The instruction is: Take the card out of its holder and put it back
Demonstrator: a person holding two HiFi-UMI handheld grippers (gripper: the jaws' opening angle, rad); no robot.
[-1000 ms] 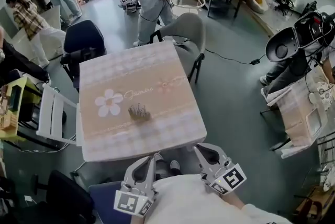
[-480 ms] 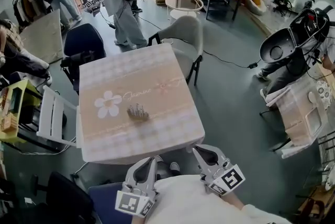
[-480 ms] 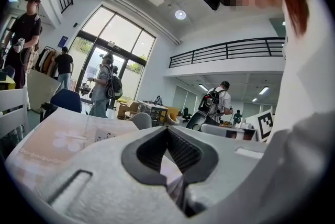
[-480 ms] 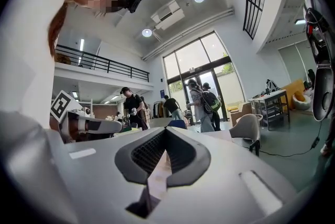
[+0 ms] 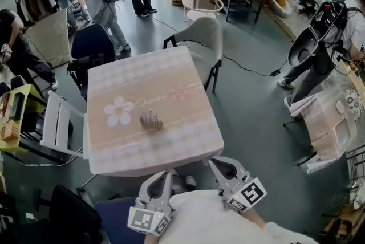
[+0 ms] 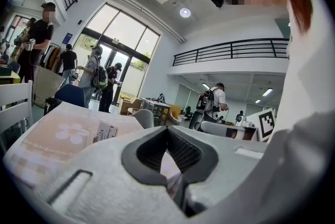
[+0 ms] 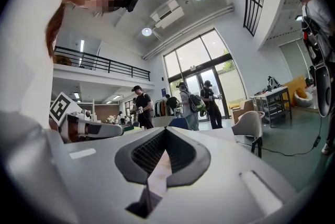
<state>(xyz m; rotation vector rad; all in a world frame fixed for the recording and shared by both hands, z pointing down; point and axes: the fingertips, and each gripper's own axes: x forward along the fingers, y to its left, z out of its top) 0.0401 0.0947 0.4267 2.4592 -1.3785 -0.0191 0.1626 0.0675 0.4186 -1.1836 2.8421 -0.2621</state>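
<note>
Head view: the card (image 5: 150, 117) stands in its holder (image 5: 151, 125) near the centre of the table (image 5: 131, 74). The left gripper (image 5: 164, 177) and the right gripper (image 5: 219, 164) hang just off the table's near edge, well apart from the holder.

Left gripper view: the jaws meet at the tips and grip nothing.

Right gripper view: the jaws are closed tip to tip and hold nothing.

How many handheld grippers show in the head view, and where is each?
2. The left gripper sits at the bottom, just below the table; the right gripper sits beside it, past the table's near right corner. Both are shut and empty. None looks hidden.
</note>
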